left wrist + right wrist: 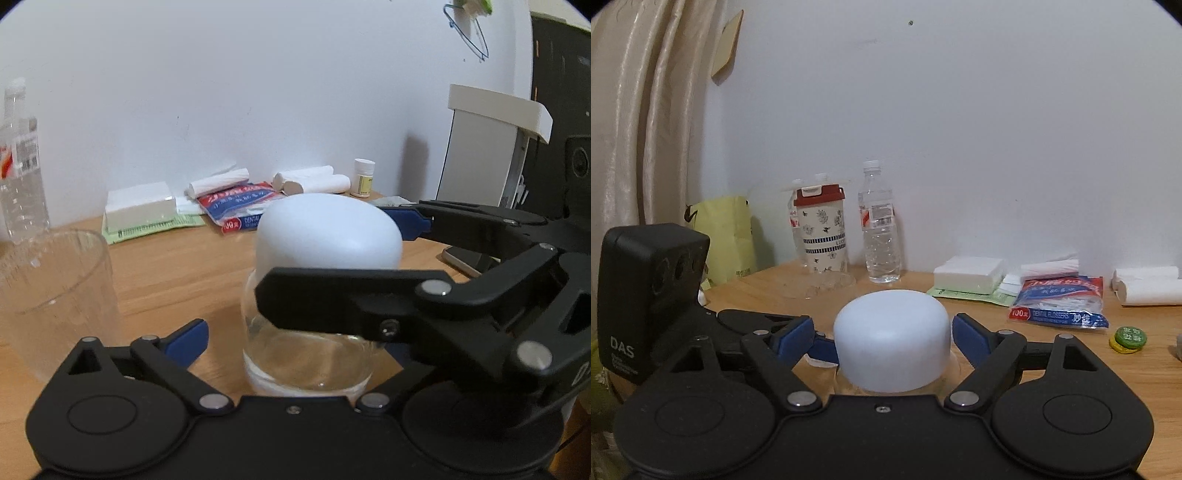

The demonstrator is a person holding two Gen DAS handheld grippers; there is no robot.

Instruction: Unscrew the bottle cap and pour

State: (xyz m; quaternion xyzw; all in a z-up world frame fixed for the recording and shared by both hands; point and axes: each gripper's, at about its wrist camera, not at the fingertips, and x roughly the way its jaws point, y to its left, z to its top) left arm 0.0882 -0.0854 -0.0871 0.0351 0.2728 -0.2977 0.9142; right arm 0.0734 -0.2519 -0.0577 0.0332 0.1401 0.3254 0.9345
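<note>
The counter (1071, 369) carries a glass bottle (306, 354) standing between the open left tongs (295, 332). Its white cap (892, 343) sits between the open right tongs (882, 338), untouched. Unscrewing is pending: both must close, then twist.

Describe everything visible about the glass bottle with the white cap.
The glass bottle stands upright on the wooden table, short, round and clear, with a little clear liquid at its bottom. A smooth, domed white cap of matte plastic is on its top. Blue gripper pads flank it on both sides; none is seen pressing it.
</note>
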